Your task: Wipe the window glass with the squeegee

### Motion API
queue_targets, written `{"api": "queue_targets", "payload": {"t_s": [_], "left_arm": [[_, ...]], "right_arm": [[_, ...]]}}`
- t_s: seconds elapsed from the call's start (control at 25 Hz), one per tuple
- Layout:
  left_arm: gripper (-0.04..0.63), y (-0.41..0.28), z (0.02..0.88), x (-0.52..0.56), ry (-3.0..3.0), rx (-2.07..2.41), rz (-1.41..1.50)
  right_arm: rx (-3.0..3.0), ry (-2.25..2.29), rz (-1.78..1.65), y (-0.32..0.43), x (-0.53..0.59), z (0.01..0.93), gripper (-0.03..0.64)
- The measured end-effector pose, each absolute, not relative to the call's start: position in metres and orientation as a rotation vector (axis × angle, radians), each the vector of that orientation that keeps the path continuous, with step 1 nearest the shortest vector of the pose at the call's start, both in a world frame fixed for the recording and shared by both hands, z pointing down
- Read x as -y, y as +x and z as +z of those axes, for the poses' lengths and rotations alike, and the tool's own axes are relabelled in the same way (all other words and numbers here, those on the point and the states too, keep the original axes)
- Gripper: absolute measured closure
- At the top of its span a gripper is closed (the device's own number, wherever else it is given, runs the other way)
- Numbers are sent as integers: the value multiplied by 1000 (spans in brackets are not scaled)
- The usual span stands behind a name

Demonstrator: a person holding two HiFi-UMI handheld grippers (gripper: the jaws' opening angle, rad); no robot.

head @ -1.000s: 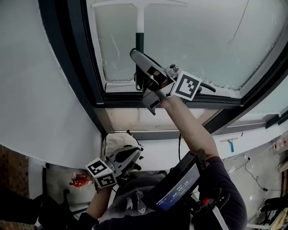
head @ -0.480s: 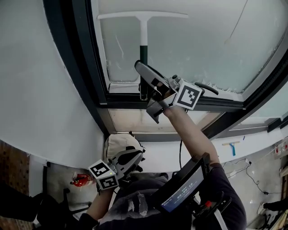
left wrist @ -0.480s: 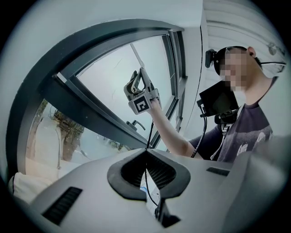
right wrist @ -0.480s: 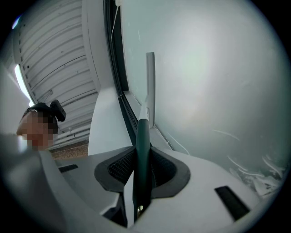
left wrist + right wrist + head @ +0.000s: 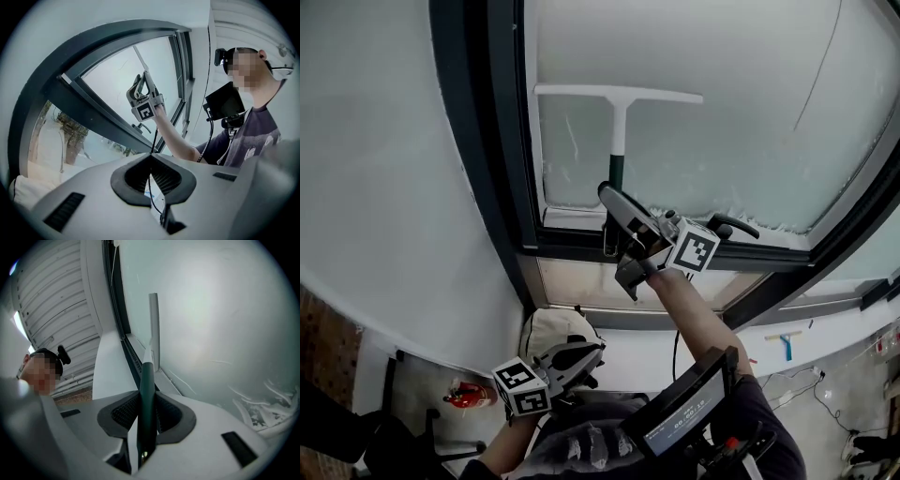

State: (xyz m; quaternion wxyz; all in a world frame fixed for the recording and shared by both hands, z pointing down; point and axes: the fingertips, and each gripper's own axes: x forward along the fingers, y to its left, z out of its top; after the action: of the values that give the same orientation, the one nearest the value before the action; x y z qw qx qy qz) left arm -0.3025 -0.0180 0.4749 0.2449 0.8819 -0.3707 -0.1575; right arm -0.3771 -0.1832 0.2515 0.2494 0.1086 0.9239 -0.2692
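A squeegee [image 5: 619, 112] with a white T-shaped blade and dark green handle [image 5: 146, 399] lies flat against the frosted window glass [image 5: 741, 112]. My right gripper [image 5: 617, 220] is shut on the green handle, just above the lower window frame [image 5: 581, 246]. In the right gripper view the handle runs up between the jaws to the white blade [image 5: 153, 329]. Low down near the person's lap, my left gripper [image 5: 581, 361] is shut with nothing between its jaws. The left gripper view shows the right gripper [image 5: 145, 101] raised at the glass.
A dark window frame [image 5: 492, 141] borders the glass on the left, beside a pale wall [image 5: 384, 187]. A window handle [image 5: 733, 225] sits on the sill at right. A chest-mounted screen [image 5: 680, 422] is below. A small blue squeegee [image 5: 784, 345] and a red object [image 5: 461, 396] lie on the floor.
The squeegee and my right gripper have moved down the glass toward the lower frame. The left gripper stays low and shut.
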Motion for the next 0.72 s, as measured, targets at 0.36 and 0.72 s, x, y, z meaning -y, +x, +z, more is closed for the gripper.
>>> {"api": "queue_targets", "payload": {"t_s": [0.36, 0.72], "left_arm": [[591, -306, 478, 21, 2402, 1007, -427], [591, -308, 480, 25, 2395, 1010, -408]], "right_arm": [[-2487, 339, -762, -379, 179, 265, 520], [-2460, 333, -811, -380, 177, 288, 520]]}}
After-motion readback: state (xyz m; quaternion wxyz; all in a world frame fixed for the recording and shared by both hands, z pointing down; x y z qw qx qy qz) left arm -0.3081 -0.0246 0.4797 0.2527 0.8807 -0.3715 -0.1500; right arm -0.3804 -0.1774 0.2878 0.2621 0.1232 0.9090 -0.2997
